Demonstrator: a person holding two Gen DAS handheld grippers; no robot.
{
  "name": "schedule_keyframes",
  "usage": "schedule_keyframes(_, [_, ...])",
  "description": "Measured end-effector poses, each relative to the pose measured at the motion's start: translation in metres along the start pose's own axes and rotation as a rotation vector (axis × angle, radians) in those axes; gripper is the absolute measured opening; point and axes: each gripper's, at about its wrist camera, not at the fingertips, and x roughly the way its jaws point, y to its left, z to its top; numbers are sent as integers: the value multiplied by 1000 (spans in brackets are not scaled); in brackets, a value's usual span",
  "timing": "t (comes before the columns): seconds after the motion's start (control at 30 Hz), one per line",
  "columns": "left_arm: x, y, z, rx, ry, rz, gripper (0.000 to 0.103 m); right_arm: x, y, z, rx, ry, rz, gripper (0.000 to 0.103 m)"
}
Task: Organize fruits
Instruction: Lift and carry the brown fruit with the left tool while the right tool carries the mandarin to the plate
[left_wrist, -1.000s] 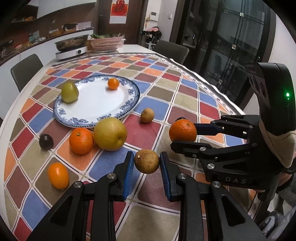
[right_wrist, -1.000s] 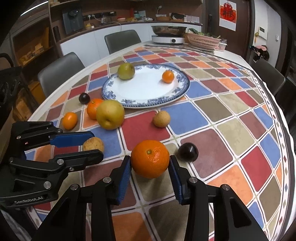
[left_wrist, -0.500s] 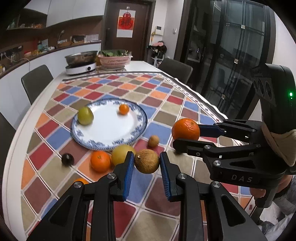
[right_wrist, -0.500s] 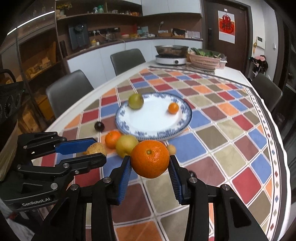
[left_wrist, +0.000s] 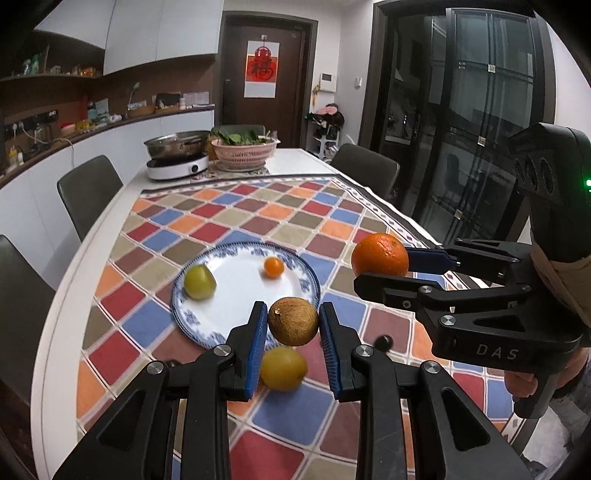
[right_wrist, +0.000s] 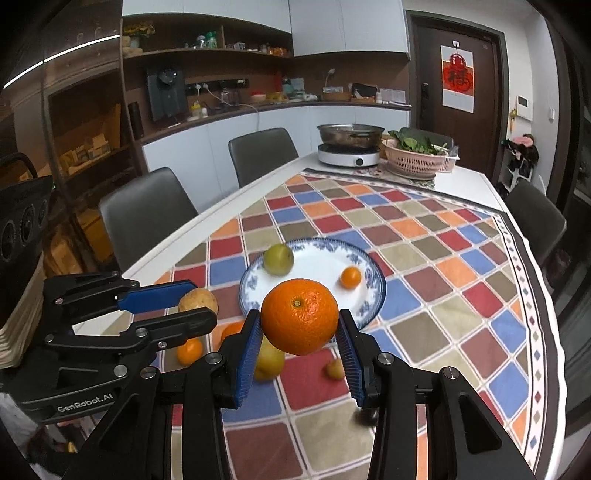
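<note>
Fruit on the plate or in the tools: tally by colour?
Orange: 2 (large round orange in right tool, small orange fruit on blue-rimmed white plate)
Green: 1 (round green fruit)
Brown: 1 (round brown fruit, left tool)
Total: 4

A long white table (left_wrist: 110, 229) carries a checkered cloth (right_wrist: 424, 236) in many colours. Dark padded chairs (right_wrist: 144, 214) line its sides. White cabinets (right_wrist: 347, 26) hang above a wood-lined counter (right_wrist: 280, 107). A dark door (left_wrist: 264, 74) bears a red poster (left_wrist: 261, 74); glass doors (left_wrist: 465, 122) reflect the room.
</note>
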Motion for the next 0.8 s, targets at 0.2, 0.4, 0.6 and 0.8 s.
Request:
schedule_keyframes(0.2, [6, 11, 20, 4, -19, 9, 29, 10, -7, 22, 14, -9, 13, 42])
schedule_keyframes(0.4, [21, 25, 41, 6, -15, 13, 29, 26, -13, 43, 12, -4, 22, 42])
schedule_keyframes(0.6, [47, 42, 56, 5, 15, 11, 29, 53, -24, 60, 27, 29, 25, 42])
schedule_keyframes(0.8, [77, 60, 66, 2, 58, 11, 29, 86, -37, 73, 45, 91, 26, 42])
